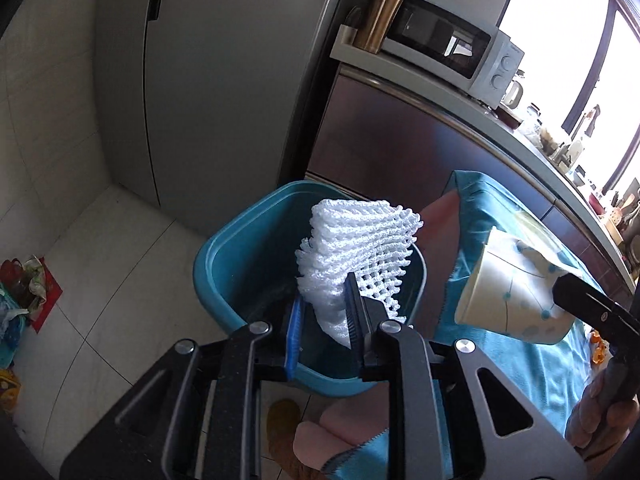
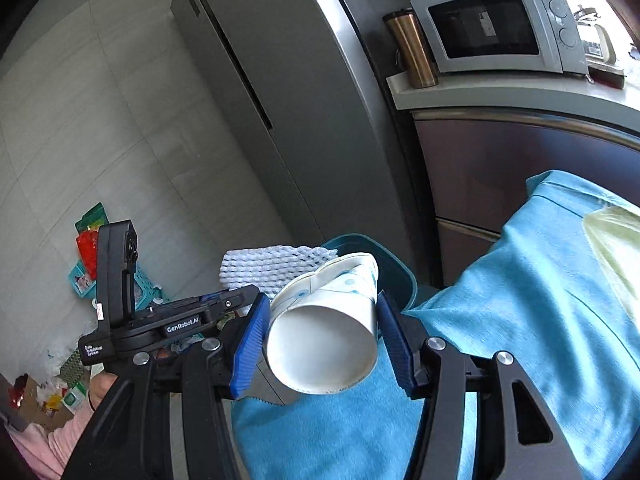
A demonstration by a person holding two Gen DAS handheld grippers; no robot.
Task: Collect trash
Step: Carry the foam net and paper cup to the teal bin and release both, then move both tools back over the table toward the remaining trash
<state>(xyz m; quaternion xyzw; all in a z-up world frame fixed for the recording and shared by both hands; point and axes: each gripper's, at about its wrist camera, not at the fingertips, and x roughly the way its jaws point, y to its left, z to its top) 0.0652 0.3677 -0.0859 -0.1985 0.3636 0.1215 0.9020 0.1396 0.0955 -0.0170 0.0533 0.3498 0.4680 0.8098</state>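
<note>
Left gripper (image 1: 326, 300) pinches white foam netting (image 1: 356, 248), fanning toward 1 o'clock over the teal bin (image 1: 224, 264). Right gripper (image 2: 320, 336) clamps a paper cup (image 2: 324, 344) lying sideways, mouth toward the camera

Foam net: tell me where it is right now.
The foam net is clamped in the left gripper, over the blue bin, with the paper cup to its right.

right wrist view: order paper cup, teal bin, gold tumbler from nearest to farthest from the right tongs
1. paper cup, clamped sideways between the right tongs.
2. teal bin, just beyond the cup, on the floor.
3. gold tumbler, far back on the counter, left of the microwave.
</note>
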